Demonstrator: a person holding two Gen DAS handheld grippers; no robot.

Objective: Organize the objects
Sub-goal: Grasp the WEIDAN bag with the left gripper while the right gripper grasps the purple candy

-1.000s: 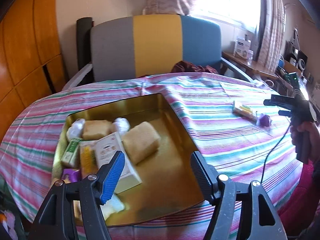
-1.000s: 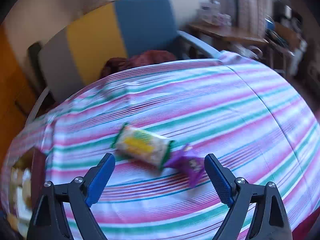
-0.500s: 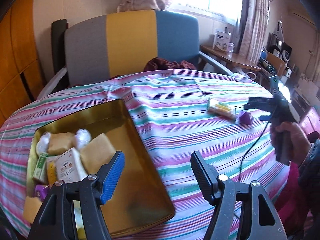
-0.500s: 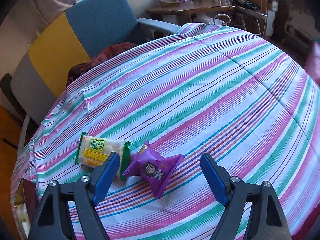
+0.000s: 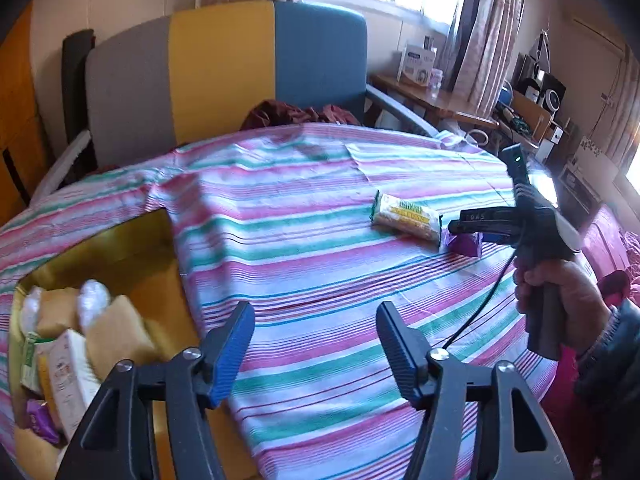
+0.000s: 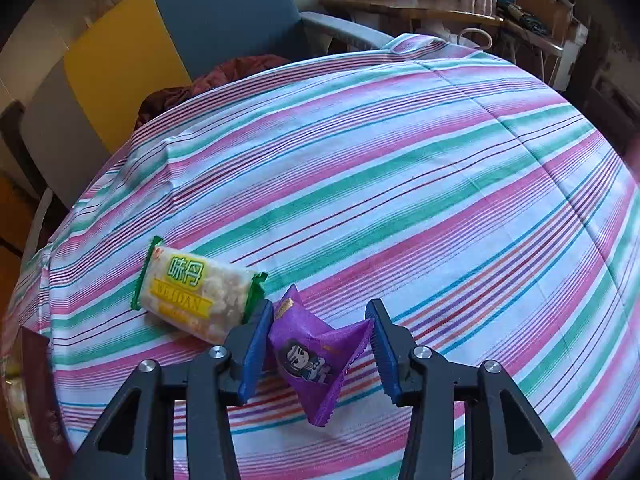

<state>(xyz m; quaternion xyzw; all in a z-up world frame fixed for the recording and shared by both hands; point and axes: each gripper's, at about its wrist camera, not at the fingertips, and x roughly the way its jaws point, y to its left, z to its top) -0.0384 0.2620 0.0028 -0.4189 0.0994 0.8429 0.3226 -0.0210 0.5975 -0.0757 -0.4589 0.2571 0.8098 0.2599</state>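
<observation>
A purple snack packet (image 6: pixel 316 352) lies on the striped tablecloth between the fingers of my right gripper (image 6: pixel 318 322). The jaws are half closed around it, their pads at or near its two ends. A yellow-green snack bar packet (image 6: pixel 192 292) lies just to its left. In the left wrist view the bar (image 5: pixel 406 216) and purple packet (image 5: pixel 466 242) lie at the right, with the right gripper (image 5: pixel 460 226) over the packet. My left gripper (image 5: pixel 314 330) is open and empty above the cloth, right of the gold tin (image 5: pixel 132 248) holding several packets.
A grey, yellow and blue chair (image 5: pixel 224 68) with a dark red cloth (image 5: pixel 296 114) stands behind the table. A wooden side table (image 5: pixel 432 96) with boxes stands at the back right. The tablecloth (image 6: pixel 400 184) falls off at the table's round edge.
My right gripper moved down and forward onto the purple packet and its jaws narrowed around it. My left gripper swung right, away from the tin, and stayed open.
</observation>
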